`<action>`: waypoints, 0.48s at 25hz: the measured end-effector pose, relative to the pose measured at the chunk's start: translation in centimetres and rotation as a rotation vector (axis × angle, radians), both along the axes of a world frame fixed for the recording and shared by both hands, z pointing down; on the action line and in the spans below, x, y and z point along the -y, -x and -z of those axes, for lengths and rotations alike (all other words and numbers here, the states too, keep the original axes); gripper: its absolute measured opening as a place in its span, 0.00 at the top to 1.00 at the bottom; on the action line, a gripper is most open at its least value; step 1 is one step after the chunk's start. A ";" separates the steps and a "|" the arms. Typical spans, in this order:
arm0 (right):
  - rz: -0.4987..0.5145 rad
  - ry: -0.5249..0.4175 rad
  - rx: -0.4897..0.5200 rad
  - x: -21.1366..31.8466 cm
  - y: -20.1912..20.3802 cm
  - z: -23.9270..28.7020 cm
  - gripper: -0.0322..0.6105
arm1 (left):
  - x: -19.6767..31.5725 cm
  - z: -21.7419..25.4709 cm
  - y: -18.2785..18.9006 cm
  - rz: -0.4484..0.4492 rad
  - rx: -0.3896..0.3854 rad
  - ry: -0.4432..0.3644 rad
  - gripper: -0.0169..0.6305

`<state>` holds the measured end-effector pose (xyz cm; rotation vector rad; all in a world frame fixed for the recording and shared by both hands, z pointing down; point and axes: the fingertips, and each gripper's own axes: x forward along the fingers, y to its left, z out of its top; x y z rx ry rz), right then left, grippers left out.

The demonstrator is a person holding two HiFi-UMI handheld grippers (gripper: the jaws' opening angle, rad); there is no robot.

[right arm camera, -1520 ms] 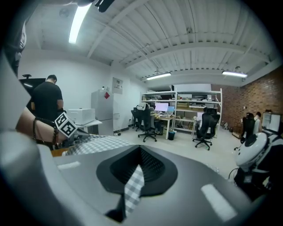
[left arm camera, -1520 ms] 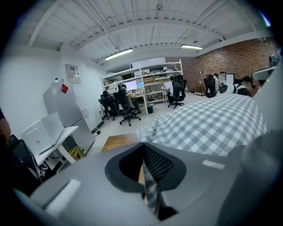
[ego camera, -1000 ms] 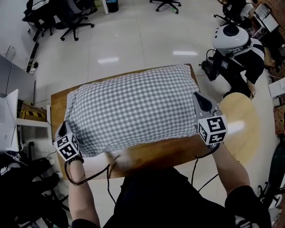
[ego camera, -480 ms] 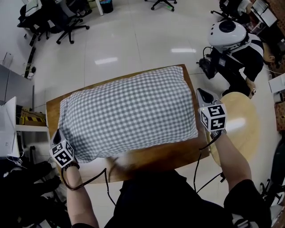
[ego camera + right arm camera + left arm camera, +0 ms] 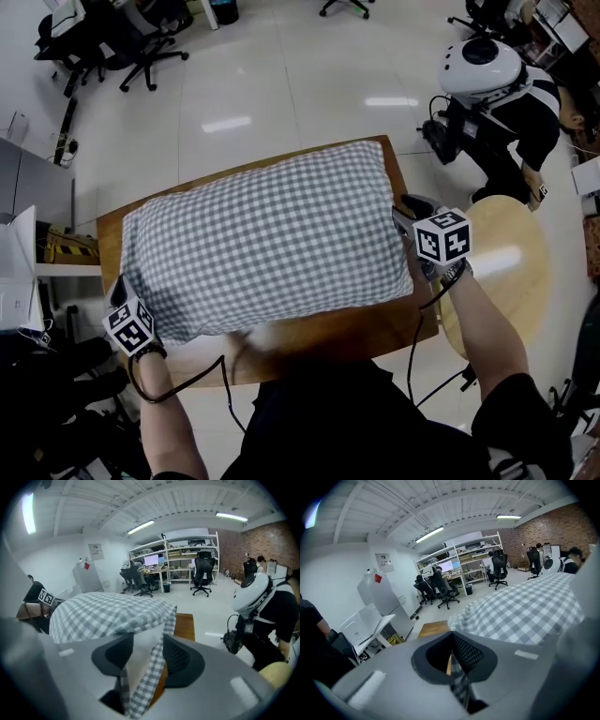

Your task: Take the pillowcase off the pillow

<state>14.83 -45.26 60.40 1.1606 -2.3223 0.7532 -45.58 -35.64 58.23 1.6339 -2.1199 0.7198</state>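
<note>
**Left gripper view, right gripper view: jaw status at the two short ends**

Left gripper view shows the left gripper [image 5: 452, 657] with its jaws together. They pinch a narrow fold of the grey-and-white checked pillowcase [image 5: 525, 611] between the pads.

Right gripper view shows the right gripper [image 5: 146, 654] with its jaws opening. A clear gap stands between the pads. A strip of the pillowcase [image 5: 105, 611] edge hangs through that gap, close against the right-hand pad. White material shows behind the strip; whether it is the pillow cannot be told.

In the head view, the left gripper [image 5: 118, 287] sits at the near-left corner of the pillowcase [image 5: 262, 239], at the left edge of the table [image 5: 328, 330]. The right gripper [image 5: 403, 208] sits at the middle of the right short end.

The pillowcase is plump and filled. It lies flat across the rectangular wooden table and covers most of the top. A band of bare wood shows along the near edge.

A round wooden top [image 5: 502, 272] stands just beside the table on the right. Office chairs [image 5: 150, 42] stand well apart on the glossy white floor [image 5: 281, 84] beyond.
</note>
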 end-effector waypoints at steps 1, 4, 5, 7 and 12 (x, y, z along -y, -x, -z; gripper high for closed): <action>0.010 0.015 0.015 -0.1 0.2 -0.3 0.64 | -0.1 -0.1 -0.1 0.001 0.001 0.000 0.97; 0.030 0.066 0.053 -0.1 0.4 -1.4 0.59 | 0.1 -0.5 -0.7 0.003 0.003 0.000 0.97; 0.033 0.085 0.062 -0.1 0.5 -1.7 0.57 | 0.1 -0.4 -0.9 0.002 0.003 0.000 0.97; 0.036 0.125 0.082 -0.3 0.7 -2.3 0.56 | 0.0 -0.3 -1.1 0.000 0.003 -0.001 0.97; 0.052 0.227 0.160 -1.1 1.5 -3.8 0.69 | -0.3 -0.1 -1.4 0.002 0.011 -0.005 0.97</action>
